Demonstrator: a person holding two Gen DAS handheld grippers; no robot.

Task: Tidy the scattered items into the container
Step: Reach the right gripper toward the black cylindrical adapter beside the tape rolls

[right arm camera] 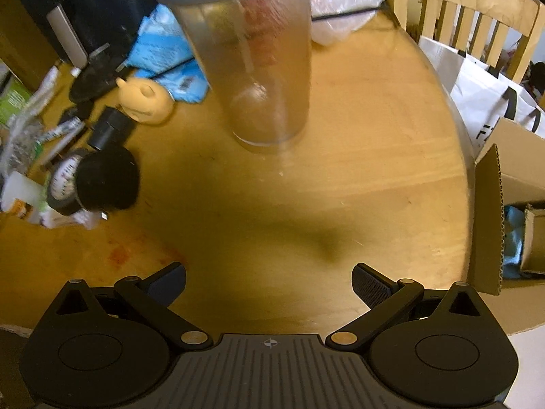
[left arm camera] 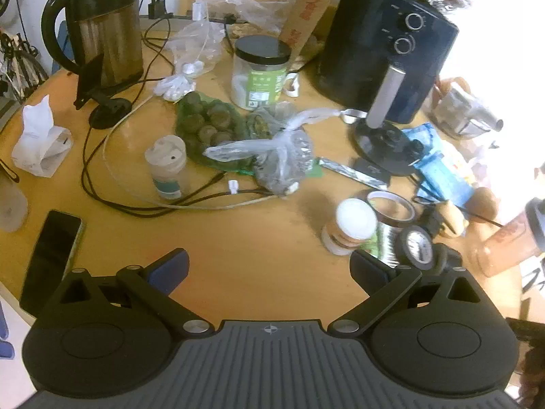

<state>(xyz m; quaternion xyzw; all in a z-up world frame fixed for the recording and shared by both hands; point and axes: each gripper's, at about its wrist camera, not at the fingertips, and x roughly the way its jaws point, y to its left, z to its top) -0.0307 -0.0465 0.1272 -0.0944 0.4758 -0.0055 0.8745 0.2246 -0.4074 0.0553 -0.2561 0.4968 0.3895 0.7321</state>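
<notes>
In the left wrist view, the left gripper (left arm camera: 269, 271) hangs over a bare patch of the round wooden table (left arm camera: 238, 248), its jaws spread wide with nothing between them. Clutter fills the far half of the table. An electric kettle (left arm camera: 102, 30) stands at the back left, a black air fryer (left arm camera: 385, 44) at the back right, and a clear jar with a black lid (left arm camera: 260, 71) between them. In the middle lies a green net bag of round dark items (left arm camera: 207, 126), touching a knotted clear plastic bag (left arm camera: 272, 156). A small lidded plastic cup (left arm camera: 167, 167) stands just left of these, among black cables (left arm camera: 112, 201). A dark phone (left arm camera: 51, 252) lies near the left edge. To the right sit a white-lidded small jar (left arm camera: 351, 228) and a roll of black tape (left arm camera: 417, 247), just beside the right finger.

In the right wrist view, the right gripper (right arm camera: 269, 284) is likewise wide apart and empty above the table. A tall clear shaker bottle (right arm camera: 259, 68) stands upright straight ahead. A cardboard box (right arm camera: 511, 211), open at the top, sits beyond the table's right edge, with a white paper bag (right arm camera: 477, 92) behind it.
</notes>
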